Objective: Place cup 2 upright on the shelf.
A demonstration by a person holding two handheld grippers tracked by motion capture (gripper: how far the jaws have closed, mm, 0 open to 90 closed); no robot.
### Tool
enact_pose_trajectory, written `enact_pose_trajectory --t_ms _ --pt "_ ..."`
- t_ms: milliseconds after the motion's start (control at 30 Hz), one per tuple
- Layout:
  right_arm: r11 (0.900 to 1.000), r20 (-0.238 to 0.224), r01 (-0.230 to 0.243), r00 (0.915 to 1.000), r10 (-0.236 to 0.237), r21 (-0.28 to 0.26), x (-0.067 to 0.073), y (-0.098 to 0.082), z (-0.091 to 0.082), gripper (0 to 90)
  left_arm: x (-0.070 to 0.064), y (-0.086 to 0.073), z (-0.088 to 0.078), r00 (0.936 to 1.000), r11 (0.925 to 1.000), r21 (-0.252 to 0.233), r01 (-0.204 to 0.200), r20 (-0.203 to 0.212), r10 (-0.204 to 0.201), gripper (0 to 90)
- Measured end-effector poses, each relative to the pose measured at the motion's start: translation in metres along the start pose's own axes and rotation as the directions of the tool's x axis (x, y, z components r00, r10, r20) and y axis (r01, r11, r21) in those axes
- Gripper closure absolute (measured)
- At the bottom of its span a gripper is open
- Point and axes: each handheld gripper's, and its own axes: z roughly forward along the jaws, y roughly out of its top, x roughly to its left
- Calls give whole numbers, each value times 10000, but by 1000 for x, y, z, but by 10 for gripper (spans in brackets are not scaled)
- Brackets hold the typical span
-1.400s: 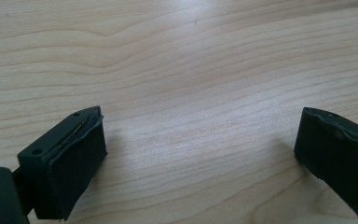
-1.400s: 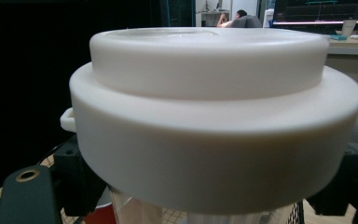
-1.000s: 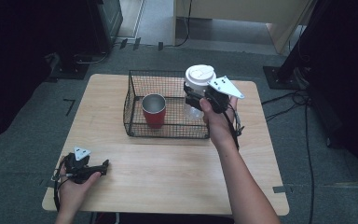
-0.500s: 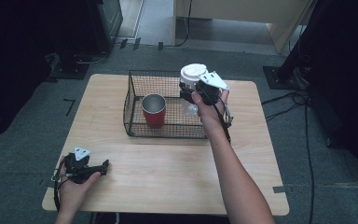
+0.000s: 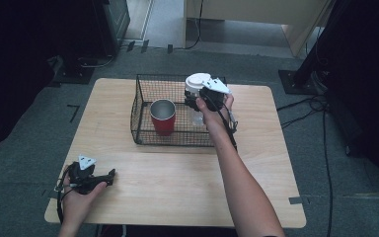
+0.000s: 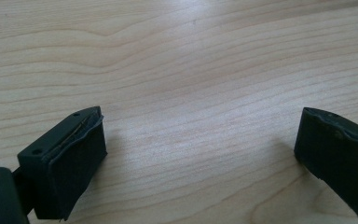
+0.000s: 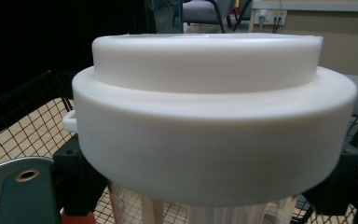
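A clear cup with a white lid (image 5: 197, 81) hangs over the right part of the black wire basket (image 5: 143, 134), and my right gripper (image 5: 198, 101) is shut on it just below the lid. In the right gripper view the white lid (image 7: 214, 116) looms close, with a black jaw pressed to each side of the clear cup body (image 7: 214, 215). A red cup (image 5: 163, 117) with a metal inside stands upright in the basket, left of the held cup. My left gripper (image 5: 107, 175) rests on the table near its front left corner, open, with bare wood (image 6: 200, 93) between its jaws.
The wooden table (image 5: 256, 163) has free room in front of and beside the basket. Cables (image 5: 321, 106) lie on the grey floor to the right. A dark cabinet (image 5: 111, 24) stands behind the table at the left.
My right gripper has carried the lidded cup leftward, farther over the basket, and slightly lower. The left gripper has not moved.
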Motion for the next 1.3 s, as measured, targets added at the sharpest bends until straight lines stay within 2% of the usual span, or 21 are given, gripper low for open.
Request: enact_pose_trajectory --t_ms 133,267,367,433,533,733,833,1033,1167,1300 --pt "9997 -15 218 9998 -218 108 -2 -5 11 162 0 0 0 10000 10000 2 2 -1 -2 26" --pt "9997 -222 84 9997 -79 219 -4 -8 22 161 0 0 0 10000 10000 2 2 -1 -2 26" --pt "9993 -265 268 9993 -261 277 -4 -9 29 161 0 0 0 10000 10000 -1 11 3 -11 26" --pt "9993 -304 231 9993 -222 280 -4 -11 34 161 0 0 0 10000 10000 8 5 2 -5 26" --pt "9990 -298 120 9995 -107 433 -7 -14 42 161 0 0 0 10000 10000 14 1 4 -1 26" --pt "9967 -54 356 9994 -353 731 -10 -21 56 161 0 0 0 10000 10000 -4 13 1 -13 26" --pt "9972 -33 82 10000 -80 741 -12 -23 58 161 0 0 0 10000 10000 3 5 2 -5 26" --pt "9963 -195 252 9995 -236 821 -12 -25 58 161 0 0 0 10000 10000 1 7 2 -7 26" --pt "9917 -364 267 9991 -223 1254 -16 -21 54 158 0 0 0 10000 10000 11 -7 1 7 26" --pt "9801 -284 932 9956 -896 1754 -11 -20 51 143 0 0 0 10000 10000 4 2 0 -2 26"
